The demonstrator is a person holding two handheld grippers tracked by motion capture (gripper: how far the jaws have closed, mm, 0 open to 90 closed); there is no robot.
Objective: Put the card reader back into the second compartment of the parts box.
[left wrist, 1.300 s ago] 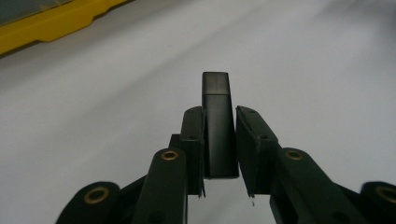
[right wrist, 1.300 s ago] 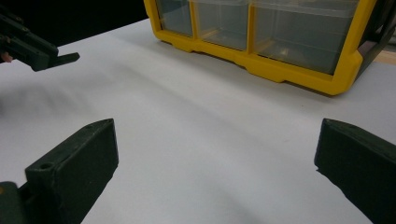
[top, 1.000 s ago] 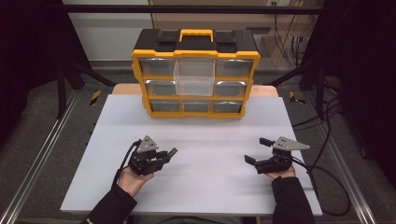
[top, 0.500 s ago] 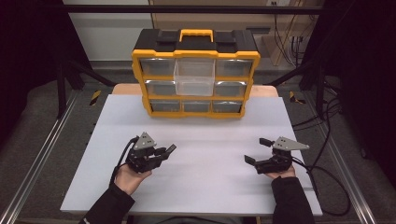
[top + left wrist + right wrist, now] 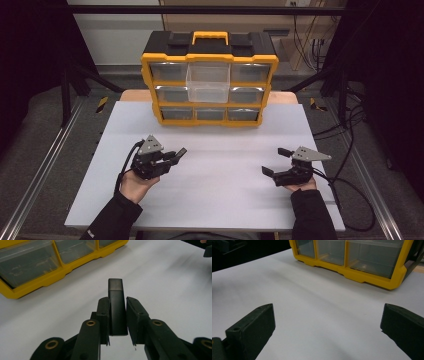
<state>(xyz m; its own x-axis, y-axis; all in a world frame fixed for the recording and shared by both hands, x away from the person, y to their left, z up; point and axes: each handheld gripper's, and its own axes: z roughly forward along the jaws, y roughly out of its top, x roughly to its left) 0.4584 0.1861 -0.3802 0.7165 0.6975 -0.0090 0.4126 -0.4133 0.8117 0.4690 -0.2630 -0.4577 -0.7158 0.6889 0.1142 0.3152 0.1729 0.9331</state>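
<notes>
A small black rectangular block (image 5: 116, 288) stands clamped between the jaws of my left gripper (image 5: 117, 302), its end sticking out past the fingertips. In the high view the left gripper (image 5: 172, 157) hovers just above the white table's left side, pointing right and slightly away, with the block (image 5: 181, 151) at its tip. My right gripper (image 5: 275, 161) rests at the right of the table, jaws spread wide with nothing between them. In the right gripper view it (image 5: 327, 315) faces bare tabletop. A yellow and black drawer organizer (image 5: 209, 85) stands at the back.
The organizer's top middle clear drawer (image 5: 207, 82) is pulled out toward me and looks empty. The white tabletop (image 5: 225, 190) spreads between the two hands. Cables (image 5: 350, 195) trail off the right edge. Metal rails run along both sides of the table.
My left gripper has lifted a little off the table with the black block in its jaws. The right gripper has kept still.
</notes>
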